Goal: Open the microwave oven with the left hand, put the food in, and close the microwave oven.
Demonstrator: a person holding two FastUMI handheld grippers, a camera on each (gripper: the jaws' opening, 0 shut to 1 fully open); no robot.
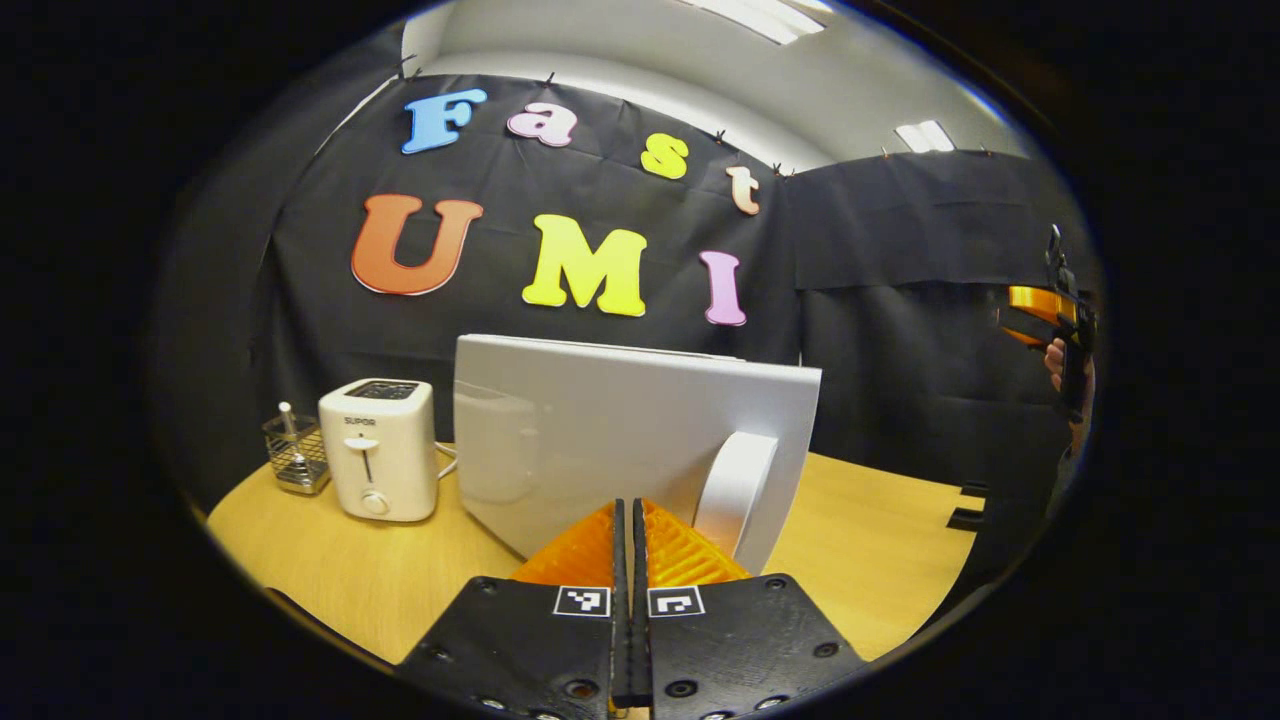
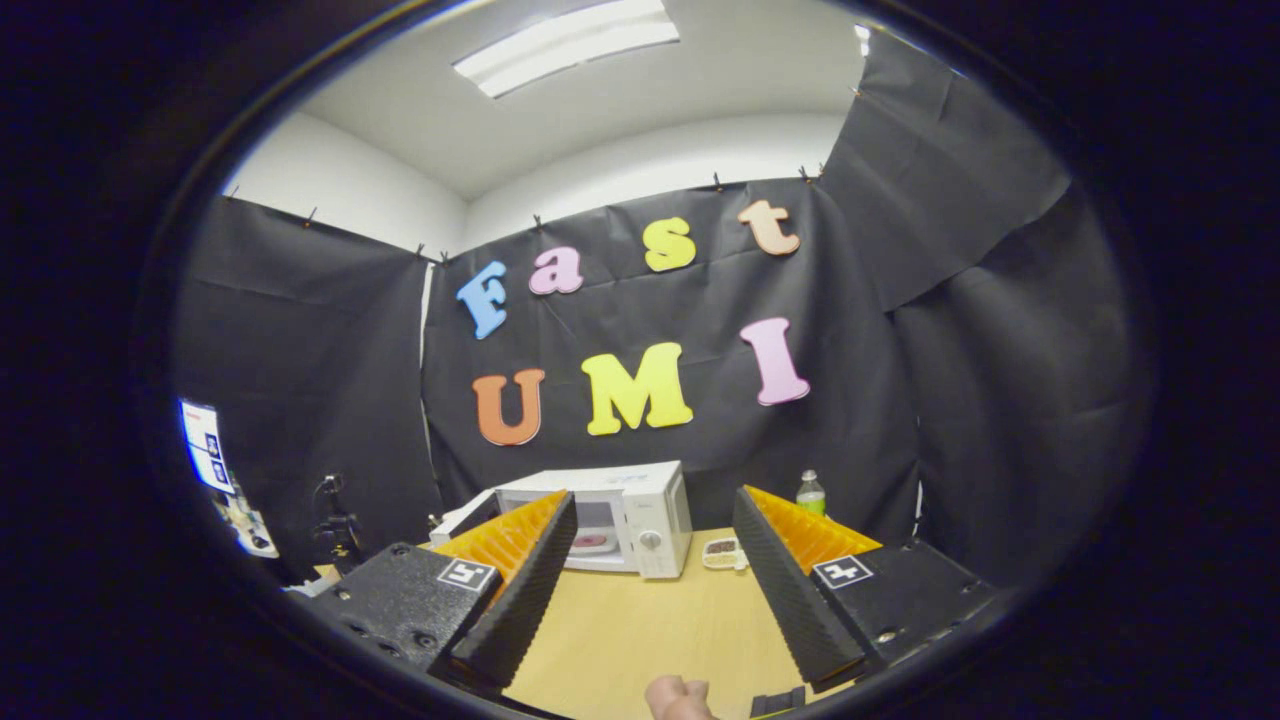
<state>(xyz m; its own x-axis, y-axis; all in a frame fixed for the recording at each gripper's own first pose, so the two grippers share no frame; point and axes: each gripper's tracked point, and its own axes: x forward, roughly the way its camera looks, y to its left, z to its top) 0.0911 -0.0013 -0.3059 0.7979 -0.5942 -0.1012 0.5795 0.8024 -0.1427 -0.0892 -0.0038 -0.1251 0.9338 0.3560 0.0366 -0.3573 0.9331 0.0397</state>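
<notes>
In the left gripper view, the left gripper [image 1: 631,540] is sitting with its fingers pressed together, nothing between them, just in front of the swung-out microwave door [image 1: 600,440]. The door is standing edge-on to the camera, its long face running from left to right, and its curved handle [image 1: 735,490] is lying just to the right of the fingertips and very near them. A toaster [image 1: 380,462] and a small wire basket [image 1: 297,455] are standing on the tabletop [image 1: 880,540] to the left. Far off at the right edge, the right gripper [image 1: 1040,315] is hanging in a hand, well apart from the door.

In the right gripper view, the right gripper [image 2: 650,560] is holding its fingers wide apart and empty, looking down the tabletop [image 2: 640,630] at the microwave oven [image 2: 625,515], which is standing well away and straight ahead with its door open to the left. A pinkish item is showing inside the cavity, too small to identify. A small food tray [image 2: 722,553] is lying just right of the oven, with a bottle [image 2: 810,495] behind it.

By this judgement, the left fingers are much the nearer to the door, so closing it falls to them: a push on the door face toward the oven.
</notes>
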